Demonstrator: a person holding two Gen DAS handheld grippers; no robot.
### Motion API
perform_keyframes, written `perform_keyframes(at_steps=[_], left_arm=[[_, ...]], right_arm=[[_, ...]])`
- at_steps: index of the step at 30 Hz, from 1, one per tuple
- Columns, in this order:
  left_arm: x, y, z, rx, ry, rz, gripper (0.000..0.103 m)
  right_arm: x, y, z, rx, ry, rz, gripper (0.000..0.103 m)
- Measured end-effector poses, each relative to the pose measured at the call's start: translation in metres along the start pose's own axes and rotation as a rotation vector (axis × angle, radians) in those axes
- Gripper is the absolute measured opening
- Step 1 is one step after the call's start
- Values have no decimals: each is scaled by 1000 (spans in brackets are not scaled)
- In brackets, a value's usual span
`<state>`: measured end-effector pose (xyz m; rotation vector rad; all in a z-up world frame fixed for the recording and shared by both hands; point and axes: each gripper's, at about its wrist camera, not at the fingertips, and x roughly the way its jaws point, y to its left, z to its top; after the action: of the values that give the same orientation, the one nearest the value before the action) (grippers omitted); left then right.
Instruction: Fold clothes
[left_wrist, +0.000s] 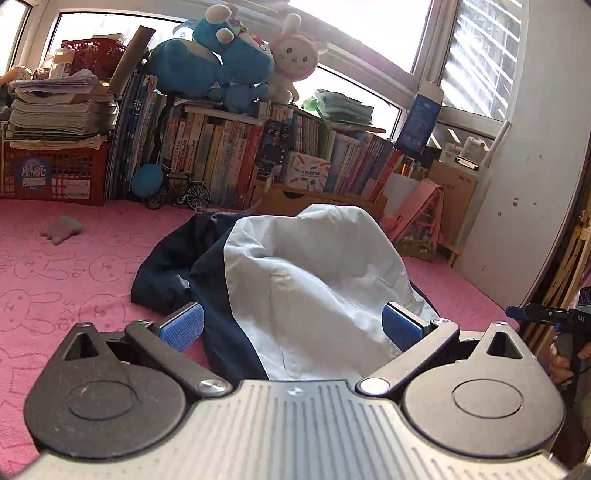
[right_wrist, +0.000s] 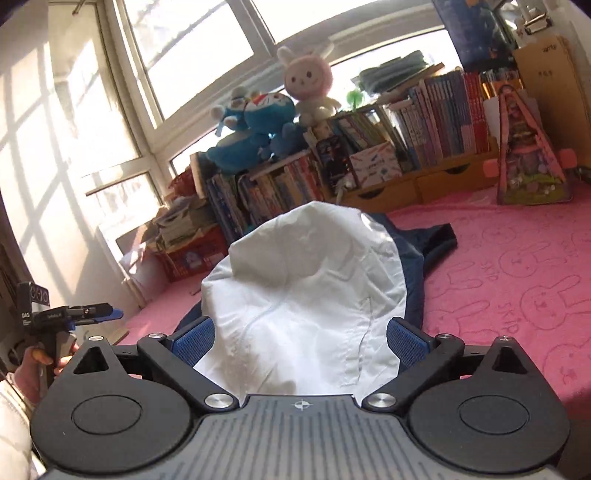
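A jacket (left_wrist: 317, 295), pale white with navy panels, lies bunched in a mound on the pink rabbit-print blanket (left_wrist: 74, 280). In the left wrist view my left gripper (left_wrist: 293, 326) is open, its blue pads (left_wrist: 183, 326) wide apart on either side of the near hem and not pressing it. In the right wrist view the same jacket (right_wrist: 306, 280) rises just in front of my right gripper (right_wrist: 300, 339), which is open too, with the white cloth between its spread pads (right_wrist: 406, 339) but not pinched. Each view shows the other gripper at its edge, held in a hand (right_wrist: 40, 362).
Rows of books (left_wrist: 229, 162) and wooden drawer boxes line the far edge of the blanket, with blue and pink plush toys (left_wrist: 221, 62) on top. A red crate (left_wrist: 51, 177) stands at far left, a pink toy house (right_wrist: 532, 155) at the right. A small grey cloth (left_wrist: 61, 229) lies on the blanket.
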<state>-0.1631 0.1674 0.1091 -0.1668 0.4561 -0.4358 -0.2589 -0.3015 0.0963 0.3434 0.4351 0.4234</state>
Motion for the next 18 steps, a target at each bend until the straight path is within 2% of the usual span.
perform_keyframes(at_steps=[3, 5, 7, 9, 11, 14, 15, 17, 18], left_arm=[[57, -10, 11, 2, -12, 85, 103], [97, -17, 12, -10, 10, 103, 103], [122, -23, 3, -17, 63, 127, 103], [142, -28, -12, -2, 133, 174, 103], [154, -28, -31, -2, 208, 218, 103], [155, -33, -51, 68, 241, 258, 103], [154, -36, -56, 96, 248, 271, 103], [150, -39, -60, 125, 250, 268, 103], [147, -40, -62, 138, 251, 265, 103]], right_arm=[[66, -1, 36, -79, -61, -103, 100], [116, 5, 58, -128, -49, -114, 100], [165, 15, 77, -163, -16, -88, 100], [220, 29, 97, -188, 19, -69, 101], [264, 41, 109, -205, 31, -97, 101], [320, 51, 118, -219, 61, -124, 101], [336, 53, 113, -234, 84, -148, 99], [360, 56, 95, -296, 175, -216, 82], [367, 56, 82, -327, 237, -247, 66]])
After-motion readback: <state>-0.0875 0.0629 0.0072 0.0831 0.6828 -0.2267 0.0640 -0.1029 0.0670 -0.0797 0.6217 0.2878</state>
